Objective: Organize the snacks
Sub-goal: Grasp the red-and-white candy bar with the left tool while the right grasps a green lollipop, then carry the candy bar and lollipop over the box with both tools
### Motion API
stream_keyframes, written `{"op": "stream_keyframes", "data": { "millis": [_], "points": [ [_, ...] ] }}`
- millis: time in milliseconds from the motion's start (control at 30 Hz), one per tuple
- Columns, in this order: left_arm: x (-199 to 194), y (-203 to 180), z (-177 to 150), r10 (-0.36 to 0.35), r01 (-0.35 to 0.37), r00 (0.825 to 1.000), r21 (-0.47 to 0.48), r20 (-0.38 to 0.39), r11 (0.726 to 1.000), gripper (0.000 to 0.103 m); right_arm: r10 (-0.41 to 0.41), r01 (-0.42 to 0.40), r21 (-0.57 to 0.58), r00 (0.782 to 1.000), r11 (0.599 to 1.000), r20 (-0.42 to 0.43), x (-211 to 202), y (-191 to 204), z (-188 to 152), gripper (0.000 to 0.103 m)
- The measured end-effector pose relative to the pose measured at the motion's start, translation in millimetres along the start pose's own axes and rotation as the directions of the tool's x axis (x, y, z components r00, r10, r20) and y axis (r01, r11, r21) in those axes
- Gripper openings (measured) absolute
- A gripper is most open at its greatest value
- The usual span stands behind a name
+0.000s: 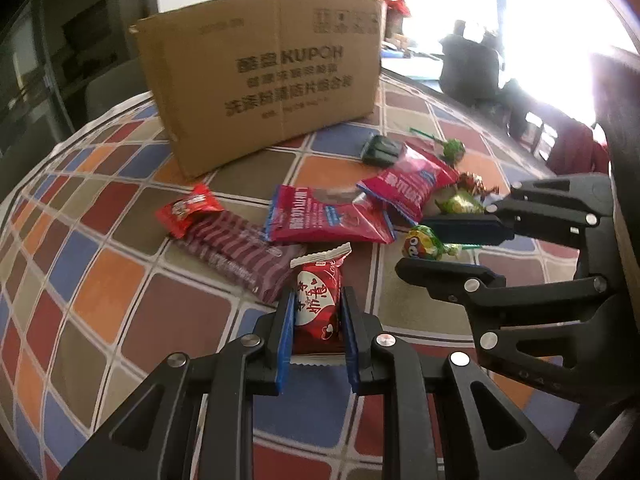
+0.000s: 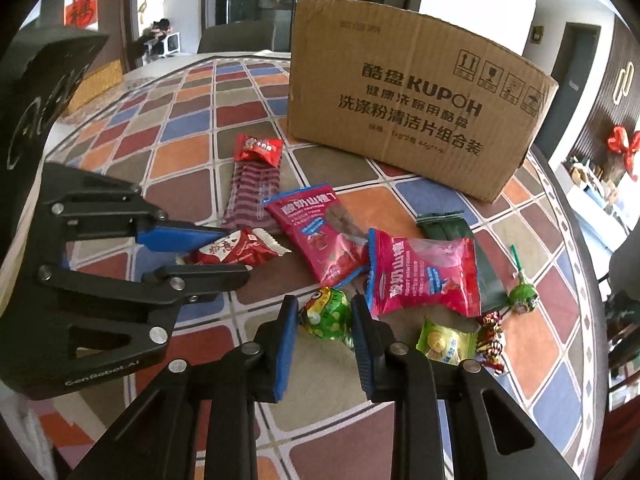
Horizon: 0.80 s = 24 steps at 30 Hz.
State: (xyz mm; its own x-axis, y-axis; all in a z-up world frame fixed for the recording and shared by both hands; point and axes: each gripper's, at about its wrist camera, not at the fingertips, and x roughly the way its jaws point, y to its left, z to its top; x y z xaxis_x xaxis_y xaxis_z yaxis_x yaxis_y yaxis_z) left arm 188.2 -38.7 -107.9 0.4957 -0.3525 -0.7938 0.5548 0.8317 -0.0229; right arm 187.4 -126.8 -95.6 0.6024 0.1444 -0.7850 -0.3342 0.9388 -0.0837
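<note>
**Red cake and green lollipop, each between a pair of jaws**

Cardboard fills the back of the left wrist view: a box (image 1: 260, 76) stands on the checked cloth (image 1: 100, 292), with snacks strewn in front of it. The left gripper (image 1: 318, 330) has its blue pads pressed against the sides of a red cake pack (image 1: 318, 308), jaws nearly closed on it. Just behind lie a striped bar (image 1: 236, 256), a small red pack (image 1: 188, 210) and two pink bags (image 1: 328, 216). At right, the right gripper (image 1: 448, 248) straddles a green lollipop (image 1: 424, 244).

From the right wrist, the right gripper (image 2: 325, 320) stands narrowly parted with that lollipop's head (image 2: 326, 314) between its pads, both touching the wrapper. The left gripper (image 2: 236, 252) at left pinches the cake pack (image 2: 236, 250). A dark green pack (image 2: 452, 236), another lollipop (image 2: 522, 300), a yellow-green pack (image 2: 446, 342) and a foil candy (image 2: 492, 336) lie to the right, the box (image 2: 412, 116) behind.
</note>
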Motion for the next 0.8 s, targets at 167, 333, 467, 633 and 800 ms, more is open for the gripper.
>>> {"op": "stream_keyframes", "data": {
  "millis": [167,333,467,633,800],
  "points": [
    [-16,2,2,0.028,-0.026,0.999,-0.066,0.03,0.997,0.023,0.009,-0.009,0.028,1.0,1.0,0.028,-12,-2,2,0.028],
    [-33,2,12,0.054,-0.046,0.996,-0.114,0.071,0.992,0.023,0.012,-0.016,0.051,0.998,0.999,0.068,-28,-5,7,0.028],
    [-49,3,25,0.082,-0.066,0.99,-0.141,0.111,0.988,0.023,0.017,-0.025,0.072,0.994,0.997,0.105,-42,-10,13,0.028],
    [-66,5,46,0.107,-0.083,0.981,-0.147,0.164,0.986,0.023,0.019,-0.035,0.094,0.987,0.995,0.159,-59,-19,27,0.028],
    [-78,8,68,0.138,-0.11,0.968,-0.141,0.209,0.984,0.023,-0.005,-0.016,0.096,0.976,0.995,0.219,-73,-29,46,0.028]
  ]
}}
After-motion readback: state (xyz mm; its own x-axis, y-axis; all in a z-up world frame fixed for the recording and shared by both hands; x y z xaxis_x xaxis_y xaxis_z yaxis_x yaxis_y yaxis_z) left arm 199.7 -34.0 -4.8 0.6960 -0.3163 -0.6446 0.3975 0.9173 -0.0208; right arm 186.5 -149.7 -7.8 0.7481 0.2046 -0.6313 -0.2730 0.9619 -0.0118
